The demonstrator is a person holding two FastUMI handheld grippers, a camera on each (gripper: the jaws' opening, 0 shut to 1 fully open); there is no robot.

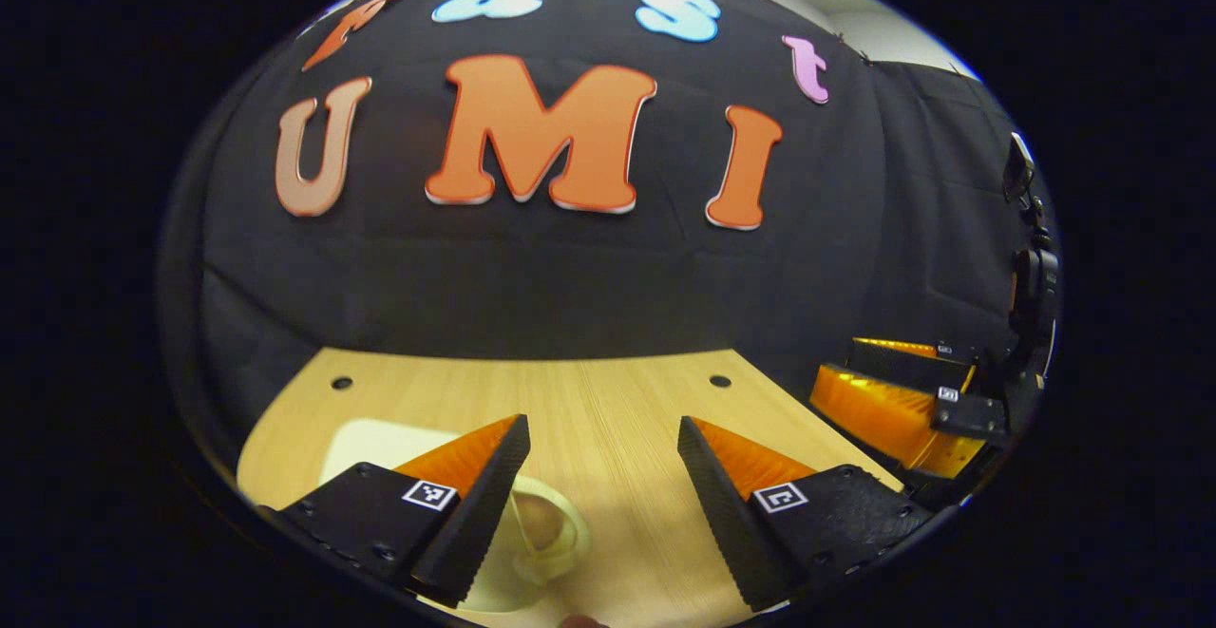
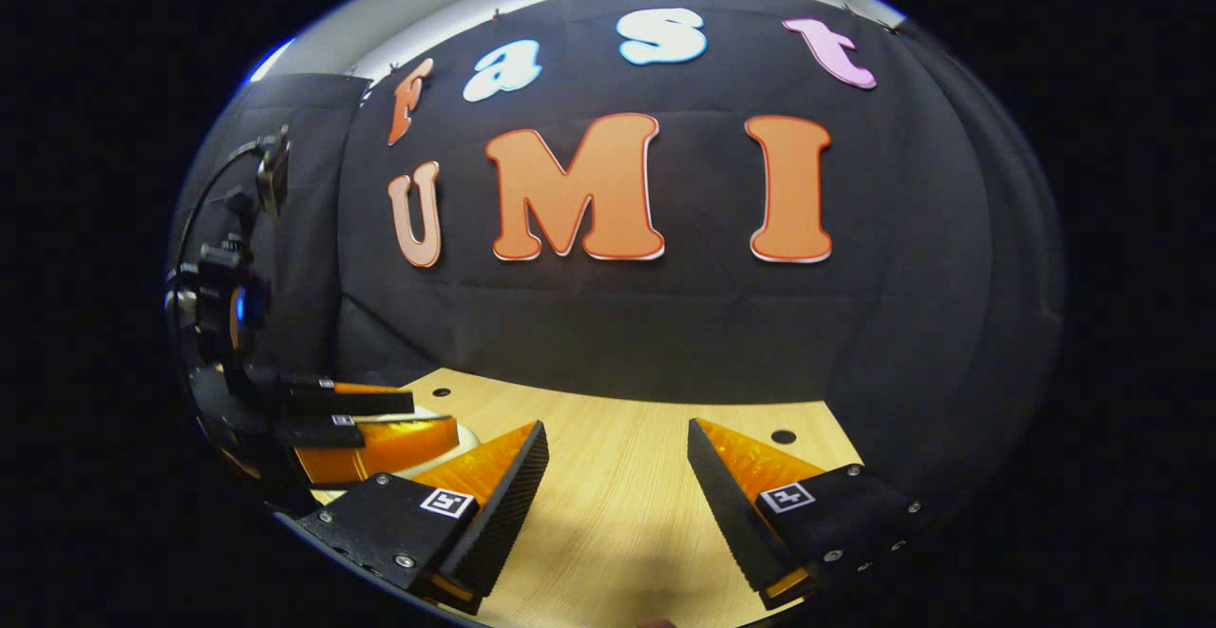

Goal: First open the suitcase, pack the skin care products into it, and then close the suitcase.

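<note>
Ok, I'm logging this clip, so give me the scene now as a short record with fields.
surface: light wooden table with small round holes
left gripper: fingers open, nothing between them
right gripper: fingers open, nothing between them
below left gripper: pale cream looped handle on a pale cream object, partly hidden
task state: nothing gripped

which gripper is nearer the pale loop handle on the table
Left. The left gripper hangs open right over the pale loop handle, which lies by its left finger. The right gripper is open off to the side over bare table.
</note>
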